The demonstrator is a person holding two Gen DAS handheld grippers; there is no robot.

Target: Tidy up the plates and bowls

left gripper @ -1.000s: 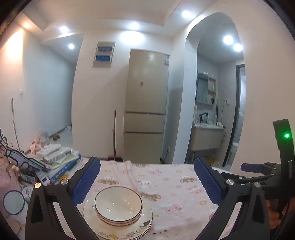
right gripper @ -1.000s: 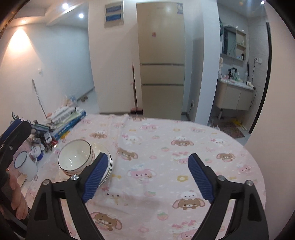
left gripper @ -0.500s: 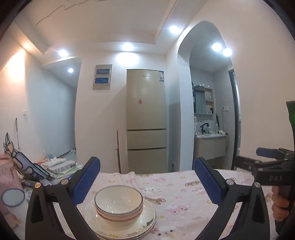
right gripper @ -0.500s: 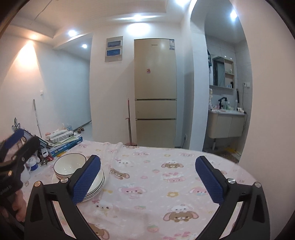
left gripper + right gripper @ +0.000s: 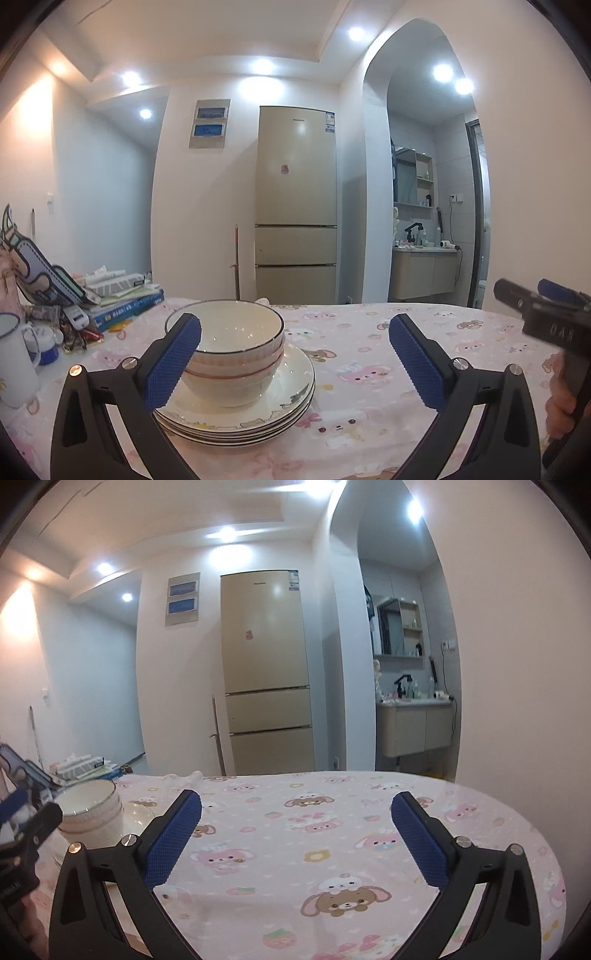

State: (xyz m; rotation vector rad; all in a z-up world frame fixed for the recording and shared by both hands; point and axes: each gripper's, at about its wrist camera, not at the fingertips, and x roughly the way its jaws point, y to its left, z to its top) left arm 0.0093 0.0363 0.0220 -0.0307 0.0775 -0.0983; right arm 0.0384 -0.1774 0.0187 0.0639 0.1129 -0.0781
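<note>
A stack of white bowls sits on a stack of white plates on the table with the pink cartoon cloth. My left gripper is open and low, just in front of the stack, its left finger in front of the bowls' left side. My right gripper is open and empty over the bare cloth. The bowls show at the far left of the right wrist view. The right gripper also shows at the right edge of the left wrist view.
Books, a white enamel mug and small clutter sit at the table's left side. A beige fridge stands behind the table. A bathroom vanity is beyond the arch at right.
Both grippers have dropped lower and tilted up to level. The left gripper has come closer to the bowl stack, which now looms larger. Both stay open.
</note>
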